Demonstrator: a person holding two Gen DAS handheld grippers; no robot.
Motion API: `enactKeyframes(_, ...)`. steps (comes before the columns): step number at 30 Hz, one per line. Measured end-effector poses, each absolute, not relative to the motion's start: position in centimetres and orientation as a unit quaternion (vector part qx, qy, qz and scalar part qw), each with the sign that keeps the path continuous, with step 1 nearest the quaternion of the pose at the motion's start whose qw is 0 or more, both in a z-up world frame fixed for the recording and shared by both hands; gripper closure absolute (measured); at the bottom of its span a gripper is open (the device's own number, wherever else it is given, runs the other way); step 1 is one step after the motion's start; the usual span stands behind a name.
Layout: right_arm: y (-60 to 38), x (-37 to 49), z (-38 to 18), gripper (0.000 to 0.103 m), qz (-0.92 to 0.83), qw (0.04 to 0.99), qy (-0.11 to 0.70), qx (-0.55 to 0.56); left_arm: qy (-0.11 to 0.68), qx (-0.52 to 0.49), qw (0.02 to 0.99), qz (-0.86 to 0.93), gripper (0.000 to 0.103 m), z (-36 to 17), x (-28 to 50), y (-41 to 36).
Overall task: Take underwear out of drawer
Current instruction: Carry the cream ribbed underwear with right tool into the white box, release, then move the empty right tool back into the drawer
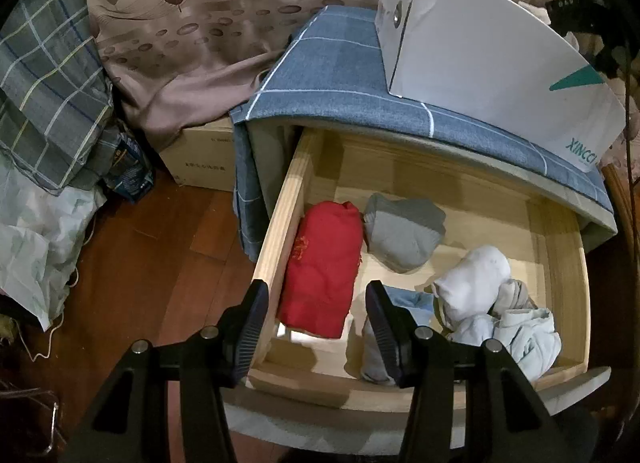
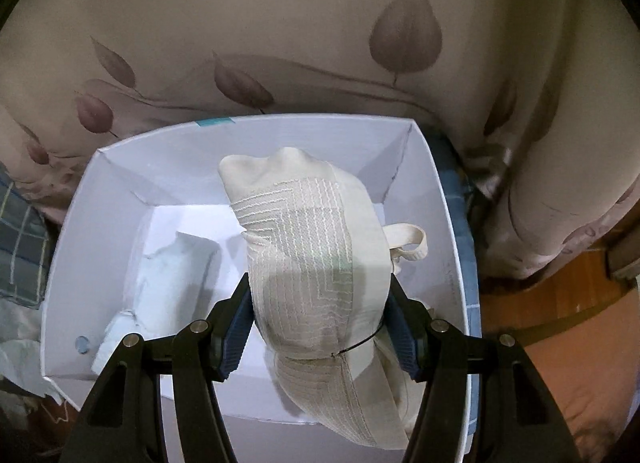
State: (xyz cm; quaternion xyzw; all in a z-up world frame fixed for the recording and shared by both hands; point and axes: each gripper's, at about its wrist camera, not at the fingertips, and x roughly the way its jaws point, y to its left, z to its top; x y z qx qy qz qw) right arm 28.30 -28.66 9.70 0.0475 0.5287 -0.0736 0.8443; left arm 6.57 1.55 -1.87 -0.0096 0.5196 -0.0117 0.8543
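Note:
The wooden drawer [image 1: 276, 223] stands pulled open. Inside lie a red folded garment [image 1: 322, 267], a grey one [image 1: 404, 233], a white bundle [image 1: 474, 285] and pale blue pieces [image 1: 528, 337]. My left gripper [image 1: 316, 327] is open and empty above the drawer's front left, its fingers on either side of the red garment's near end. My right gripper [image 2: 320, 323] is shut on a cream bra [image 2: 312, 259] and holds it over the open white box [image 2: 76, 231]. A pale folded garment [image 2: 168, 283] lies in the box.
The white box [image 1: 492, 63] stands on the cabinet's blue checked cloth [image 1: 340, 75]. A leaf-print bedsheet [image 1: 200, 23] hangs behind. A cardboard box [image 1: 204, 159], checked fabric [image 1: 44, 75] and bags sit on the wooden floor [image 1: 152, 263] at the left.

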Motion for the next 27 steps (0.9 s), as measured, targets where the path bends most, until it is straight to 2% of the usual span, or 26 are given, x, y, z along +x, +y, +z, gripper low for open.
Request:
enactKeyframes(13, -27.7, 28.6, 7.6, 0.042, -0.076, 0.826, 0.558, 0.014, 0.52, -0.006, 0.854, -0.009, 0.051, -2.0, 6.6, 1.5)
enactKeyframes(17, -27.3, 28.6, 7.7, 0.038, -0.073, 0.826, 0.559, 0.001, 0.522, -0.004, 0.853, -0.01, 0.051, -2.1, 6.6, 1.5)
enactKeyframes(27, -26.0, 23.9, 13.1, 0.033, -0.037, 0.855, 0.517, -0.019, 0.527, 0.001, 0.85, -0.001, 0.051, -2.3, 6.5, 1.1)
